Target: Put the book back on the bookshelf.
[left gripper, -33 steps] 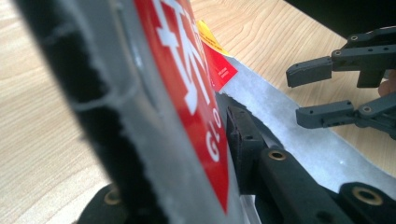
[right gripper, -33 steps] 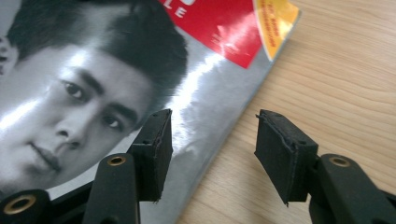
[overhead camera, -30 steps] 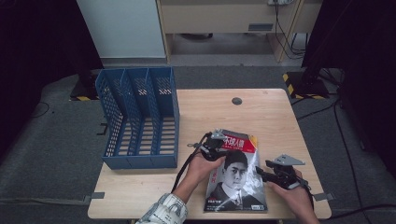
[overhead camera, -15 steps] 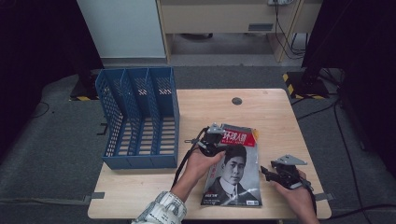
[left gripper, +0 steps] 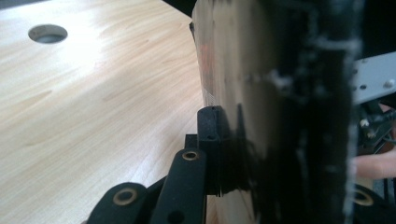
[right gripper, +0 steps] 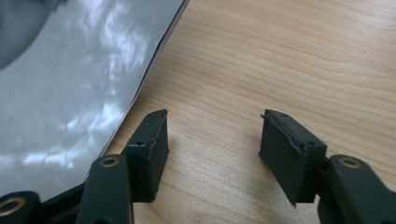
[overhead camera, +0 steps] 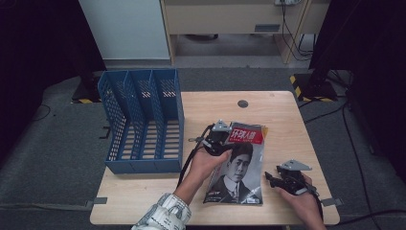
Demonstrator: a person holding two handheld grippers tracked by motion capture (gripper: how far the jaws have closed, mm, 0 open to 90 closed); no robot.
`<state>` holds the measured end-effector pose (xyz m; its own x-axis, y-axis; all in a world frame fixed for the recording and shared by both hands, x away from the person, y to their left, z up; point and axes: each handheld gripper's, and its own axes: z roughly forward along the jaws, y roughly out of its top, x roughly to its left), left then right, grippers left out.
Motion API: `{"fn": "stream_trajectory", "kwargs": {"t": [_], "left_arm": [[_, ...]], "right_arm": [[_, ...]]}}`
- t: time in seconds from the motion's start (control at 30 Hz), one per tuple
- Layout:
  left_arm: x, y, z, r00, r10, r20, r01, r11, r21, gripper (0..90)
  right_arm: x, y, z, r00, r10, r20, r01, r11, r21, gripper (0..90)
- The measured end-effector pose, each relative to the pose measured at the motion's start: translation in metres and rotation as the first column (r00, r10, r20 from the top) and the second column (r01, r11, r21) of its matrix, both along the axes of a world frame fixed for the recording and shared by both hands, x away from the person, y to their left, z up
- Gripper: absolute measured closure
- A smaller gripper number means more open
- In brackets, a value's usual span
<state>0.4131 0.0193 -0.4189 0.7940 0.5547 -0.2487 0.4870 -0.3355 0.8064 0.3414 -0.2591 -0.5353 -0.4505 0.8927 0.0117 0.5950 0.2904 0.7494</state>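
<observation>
A magazine [overhead camera: 239, 167] with a portrait cover and a red title band lies on the wooden table [overhead camera: 287, 120], its top left edge lifted. My left gripper [overhead camera: 221, 138] is shut on that edge. In the left gripper view one of the fingers [left gripper: 208, 140] presses against the glossy cover [left gripper: 243, 70], which stands nearly upright. My right gripper [overhead camera: 271, 178] rests on the table just right of the magazine's lower right edge. Its jaws have just opened a little wider and are open [right gripper: 212, 144], with bare wood between them and the cover [right gripper: 70, 79] to their left.
A blue three-slot file rack [overhead camera: 139, 120] stands on the table's left part. A round cable hole [overhead camera: 242, 103] sits near the far edge. Dark floor and furniture surround the table.
My left gripper has risen with the magazine's top left edge, tilting the cover up. The right hand has stayed where it was.
</observation>
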Motion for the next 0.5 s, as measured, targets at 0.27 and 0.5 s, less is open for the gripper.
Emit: {"fn": "stream_trajectory", "kwargs": {"t": [0.27,0.5], "left_arm": [[0.004,0.000,0.001,0.9999,0.016,0.004,-0.016,0.9999,0.000,86.5],[0.005,0.002,0.015,0.9995,0.027,0.018,-0.027,0.9994,-0.021,86.5]], "right_arm": [[0.001,0.003,-0.002,0.9993,-0.036,0.003,0.036,0.999,-0.005,31.1],[0.001,0.005,-0.002,0.9995,-0.031,-0.006,0.031,0.999,-0.008,26.3]]}}
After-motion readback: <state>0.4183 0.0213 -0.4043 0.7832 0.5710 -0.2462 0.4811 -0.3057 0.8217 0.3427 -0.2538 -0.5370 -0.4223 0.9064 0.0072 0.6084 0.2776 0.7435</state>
